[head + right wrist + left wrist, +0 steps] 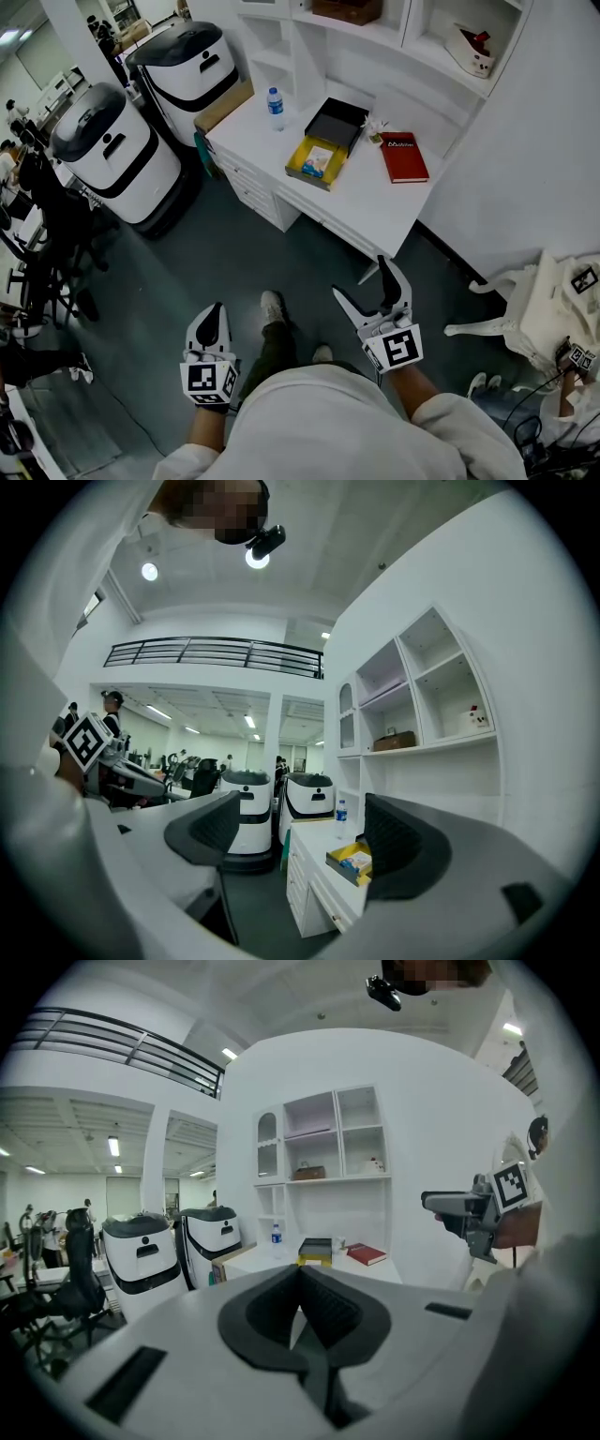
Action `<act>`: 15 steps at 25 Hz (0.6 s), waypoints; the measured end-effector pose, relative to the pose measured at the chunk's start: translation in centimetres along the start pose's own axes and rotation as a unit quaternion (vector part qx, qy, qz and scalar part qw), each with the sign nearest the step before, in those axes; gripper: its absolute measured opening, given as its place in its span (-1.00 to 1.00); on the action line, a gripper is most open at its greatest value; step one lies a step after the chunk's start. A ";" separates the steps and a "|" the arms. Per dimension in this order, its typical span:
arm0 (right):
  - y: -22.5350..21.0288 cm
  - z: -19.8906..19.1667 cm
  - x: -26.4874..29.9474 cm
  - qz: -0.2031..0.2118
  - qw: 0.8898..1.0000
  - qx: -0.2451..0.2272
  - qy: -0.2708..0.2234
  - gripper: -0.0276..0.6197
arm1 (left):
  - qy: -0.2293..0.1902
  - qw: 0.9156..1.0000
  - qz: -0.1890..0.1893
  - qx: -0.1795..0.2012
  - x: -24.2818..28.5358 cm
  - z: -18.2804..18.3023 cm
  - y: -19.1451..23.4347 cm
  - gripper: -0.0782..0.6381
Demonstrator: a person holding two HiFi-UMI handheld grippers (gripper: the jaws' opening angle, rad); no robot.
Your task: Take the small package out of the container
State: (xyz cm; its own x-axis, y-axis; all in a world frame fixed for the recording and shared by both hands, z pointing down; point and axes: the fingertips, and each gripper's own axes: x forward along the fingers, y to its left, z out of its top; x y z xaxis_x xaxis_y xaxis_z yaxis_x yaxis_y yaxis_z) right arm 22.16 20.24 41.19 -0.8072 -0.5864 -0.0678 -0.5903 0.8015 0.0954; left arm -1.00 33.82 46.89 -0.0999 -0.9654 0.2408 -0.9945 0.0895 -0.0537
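A yellow open container (302,159) lies on the white desk (375,206), and a small blue-and-white package (318,161) rests inside it. Its black lid (338,123) stands open behind it. Both grippers hang well short of the desk, over the dark floor. My left gripper (215,317) is shut, its pads meeting with nothing between them (300,1277). My right gripper (364,281) stands wide open and empty (300,829). In the right gripper view the container (352,859) shows beside the right jaw, far off.
A water bottle (275,108) and a red book (403,156) flank the container. Shelves (375,28) rise behind the desk. Two white and black rounded machines (112,150) stand at the left. A white chair with cloth (553,309) is at the right.
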 end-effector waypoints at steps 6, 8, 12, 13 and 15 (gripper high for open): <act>-1.0 -0.6 3.9 -0.011 1.000 -0.013 0.010 0.34 | 0.001 1.000 -0.024 -0.015 5.1 -0.9 1.7 -0.76; -1.7 -1.0 5.4 -0.019 1.000 -0.016 0.017 0.34 | -0.002 0.999 -0.033 -0.018 7.2 -0.6 2.5 -0.76; -3.4 -1.8 9.9 -0.036 0.999 -0.018 0.026 0.33 | -0.005 0.998 -0.051 -0.020 12.3 0.5 5.0 -0.76; -3.8 -1.9 11.1 -0.040 0.999 -0.018 0.029 0.33 | -0.003 0.998 -0.055 -0.021 13.5 0.6 5.7 -0.76; -4.7 -2.3 13.6 -0.050 0.998 -0.014 0.034 0.33 | -0.001 0.998 -0.063 -0.022 16.0 1.0 7.4 -0.76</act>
State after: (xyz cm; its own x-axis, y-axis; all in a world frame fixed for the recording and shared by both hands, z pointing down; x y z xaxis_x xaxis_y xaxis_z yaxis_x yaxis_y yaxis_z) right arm 13.95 8.26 42.11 -0.7413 -0.6711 -0.0103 -0.6671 0.7352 0.1204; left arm -9.89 18.79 49.34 0.0263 -0.9703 0.2403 -0.9996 -0.0224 0.0187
